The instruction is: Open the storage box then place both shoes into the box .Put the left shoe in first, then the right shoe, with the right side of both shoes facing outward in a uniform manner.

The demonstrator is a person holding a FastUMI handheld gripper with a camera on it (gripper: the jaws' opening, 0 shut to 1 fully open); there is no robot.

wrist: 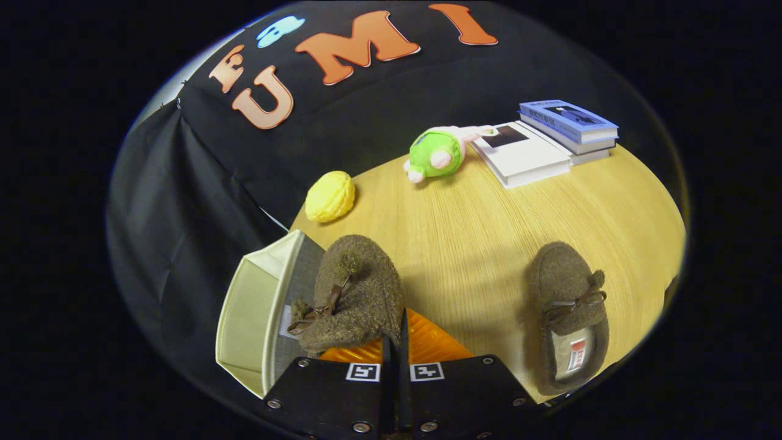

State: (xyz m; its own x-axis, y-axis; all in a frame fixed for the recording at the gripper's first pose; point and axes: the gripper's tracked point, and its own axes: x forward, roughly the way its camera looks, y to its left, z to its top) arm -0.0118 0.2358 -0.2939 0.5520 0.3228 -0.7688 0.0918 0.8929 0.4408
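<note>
My gripper (396,335) is shut on the rim of a fuzzy brown shoe (354,293) with a small bow. The shoe points away from me and hangs over the near edge of the table, partly over the grey side of the storage box (250,315). That box stands open to the left of the fingers, showing its cream inside. A second brown shoe (568,311), bow on top and a label on its insole, lies on the wooden table (476,226) to the right of the fingers, its toe pointing away.
Beyond the shoes, a yellow bumpy ball (330,195) sits at the table's far left corner. A green and pink plush toy (437,153) lies by a white book (522,153), and blue books (568,122) are stacked at the far right.
</note>
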